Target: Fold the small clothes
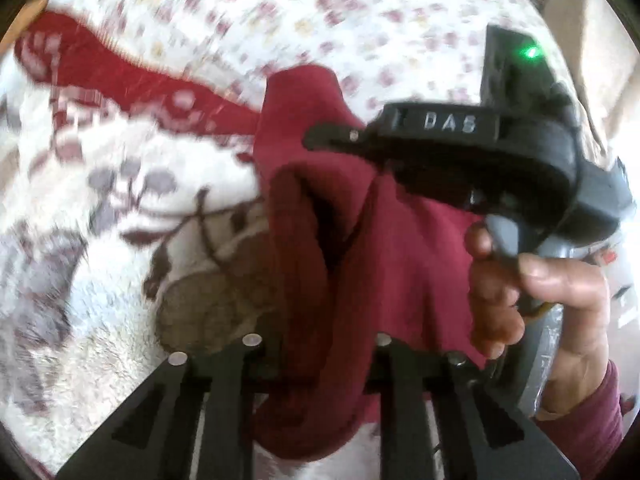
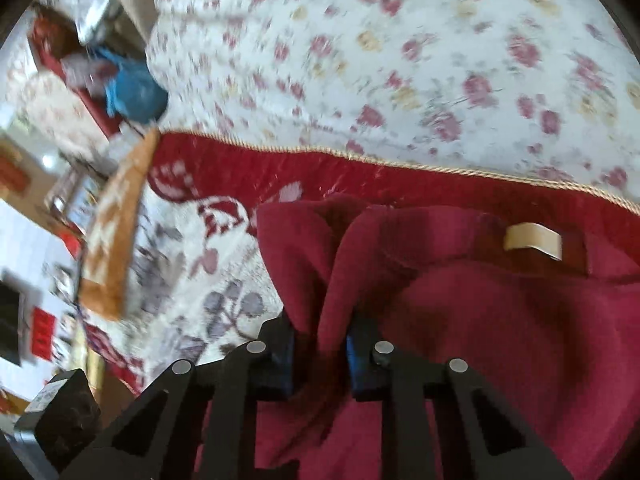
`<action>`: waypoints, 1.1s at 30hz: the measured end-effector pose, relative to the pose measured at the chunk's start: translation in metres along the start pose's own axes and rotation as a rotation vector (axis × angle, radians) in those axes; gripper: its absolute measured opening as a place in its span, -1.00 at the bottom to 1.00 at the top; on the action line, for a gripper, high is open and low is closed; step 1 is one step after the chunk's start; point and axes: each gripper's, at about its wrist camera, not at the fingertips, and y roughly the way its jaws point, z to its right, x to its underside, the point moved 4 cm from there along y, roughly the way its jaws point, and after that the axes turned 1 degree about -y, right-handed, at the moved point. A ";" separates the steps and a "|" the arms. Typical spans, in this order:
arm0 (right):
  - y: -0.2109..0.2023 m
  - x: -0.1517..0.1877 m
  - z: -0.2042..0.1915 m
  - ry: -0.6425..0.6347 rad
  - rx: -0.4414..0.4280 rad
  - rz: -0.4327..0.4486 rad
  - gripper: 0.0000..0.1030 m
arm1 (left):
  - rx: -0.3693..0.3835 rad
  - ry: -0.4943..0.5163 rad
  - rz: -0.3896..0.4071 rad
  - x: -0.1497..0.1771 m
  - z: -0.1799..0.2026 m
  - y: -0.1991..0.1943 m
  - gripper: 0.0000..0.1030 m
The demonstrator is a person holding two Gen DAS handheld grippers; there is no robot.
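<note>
While both views are blurred, the dark red garment [image 1: 400, 248] shows bunched — no clear long axis, folds running away from each camera. Left gripper [image 1: 316, 344] is clamped on a hanging fold; right gripper [image 2: 320, 344] is pinched on another fold near the collar label [image 2: 534, 240]. Garment hangs above the patterned blanket [image 1: 100, 200] — flowered sheet [image 2: 400, 60] beyond.

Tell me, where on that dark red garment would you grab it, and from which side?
Grip the dark red garment at its bunched upper edge, coming in along the fold. The cloth hangs limp, so a gathered ridge gives the gripper something to pinch. The left gripper and right gripper each appear to be pinching such folds.
</note>
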 end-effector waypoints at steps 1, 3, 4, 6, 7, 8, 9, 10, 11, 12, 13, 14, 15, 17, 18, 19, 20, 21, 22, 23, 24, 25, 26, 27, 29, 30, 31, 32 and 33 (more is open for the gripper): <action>-0.010 -0.001 0.001 0.009 -0.016 0.016 -0.61 | 0.004 0.027 0.009 -0.001 0.012 -0.005 -0.66; -0.042 -0.003 0.011 0.032 -0.051 0.058 -0.61 | 0.012 0.065 0.018 -0.001 0.035 -0.011 -0.66; -0.051 -0.004 0.013 0.034 -0.053 0.069 -0.61 | 0.016 0.088 0.021 -0.001 0.050 -0.012 -0.66; -0.086 -0.004 0.027 0.024 -0.025 0.106 -0.61 | 0.027 0.139 0.016 0.000 0.081 -0.009 -0.66; -0.097 -0.004 0.032 0.024 -0.011 0.115 -0.61 | 0.027 0.163 0.014 -0.001 0.095 -0.004 -0.66; -0.109 -0.003 0.041 0.028 0.006 0.124 -0.61 | 0.026 0.185 0.012 -0.001 0.106 -0.001 -0.66; -0.121 -0.001 0.052 0.035 0.028 0.131 -0.61 | 0.029 0.213 0.003 0.001 0.123 0.005 -0.66; -0.129 0.002 0.063 0.048 0.044 0.135 -0.62 | 0.030 0.229 -0.006 0.002 0.134 0.011 -0.66; -0.138 0.007 0.080 0.074 0.062 0.139 -0.62 | 0.030 0.251 -0.018 0.004 0.147 0.019 -0.66; -0.143 0.010 0.092 0.096 0.073 0.142 -0.63 | 0.030 0.268 -0.027 0.008 0.158 0.025 -0.66; -0.146 0.012 0.102 0.111 0.079 0.143 -0.63 | 0.030 0.278 -0.035 0.009 0.167 0.033 -0.66; -0.149 0.017 0.117 0.141 0.087 0.148 -0.64 | 0.030 0.289 -0.045 0.011 0.176 0.041 -0.66; -0.150 0.020 0.128 0.161 0.089 0.151 -0.64 | 0.029 0.298 -0.058 0.014 0.183 0.050 -0.66; -0.150 0.026 0.151 0.209 0.093 0.159 -0.65 | 0.023 0.309 -0.083 0.018 0.194 0.068 -0.66; -0.152 0.028 0.161 0.225 0.094 0.161 -0.65 | 0.016 0.317 -0.094 0.020 0.199 0.076 -0.66; -0.151 0.029 0.169 0.242 0.094 0.161 -0.65 | 0.008 0.328 -0.100 0.027 0.208 0.082 -0.66; -0.150 0.031 0.177 0.260 0.093 0.162 -0.65 | -0.002 0.338 -0.104 0.030 0.213 0.089 -0.66; -0.149 0.032 0.181 0.267 0.094 0.163 -0.65 | -0.005 0.342 -0.107 0.031 0.216 0.092 -0.66; -0.149 0.034 0.188 0.275 0.099 0.162 -0.65 | -0.008 0.348 -0.113 0.033 0.220 0.097 -0.66; -0.147 0.037 0.195 0.297 0.097 0.156 -0.65 | -0.009 0.352 -0.119 0.035 0.224 0.101 -0.65; -0.145 0.039 0.201 0.320 0.089 0.152 -0.57 | -0.008 0.354 -0.127 0.036 0.226 0.104 -0.58; -0.144 0.043 0.209 0.363 0.075 0.146 -0.38 | 0.005 0.341 -0.137 0.037 0.226 0.106 -0.48; -0.145 0.046 0.215 0.394 0.068 0.145 -0.27 | 0.030 0.324 -0.145 0.038 0.226 0.105 -0.16; -0.150 0.049 0.220 0.432 0.055 0.155 -0.08 | 0.074 0.305 -0.153 0.038 0.227 0.102 0.28; -0.162 0.052 0.219 0.439 0.033 0.178 0.11 | 0.146 0.294 -0.176 0.036 0.224 0.092 0.64; -0.171 0.053 0.215 0.431 0.042 0.185 0.36 | 0.149 0.311 -0.162 0.035 0.222 0.078 0.64; -0.183 0.054 0.208 0.417 0.051 0.200 0.54 | 0.141 0.332 -0.143 0.034 0.219 0.068 0.64; -0.191 0.057 0.201 0.399 0.050 0.211 0.57 | 0.129 0.356 -0.119 0.032 0.214 0.057 0.64; -0.196 0.059 0.194 0.379 0.049 0.215 0.57 | 0.115 0.373 -0.096 0.031 0.210 0.045 0.64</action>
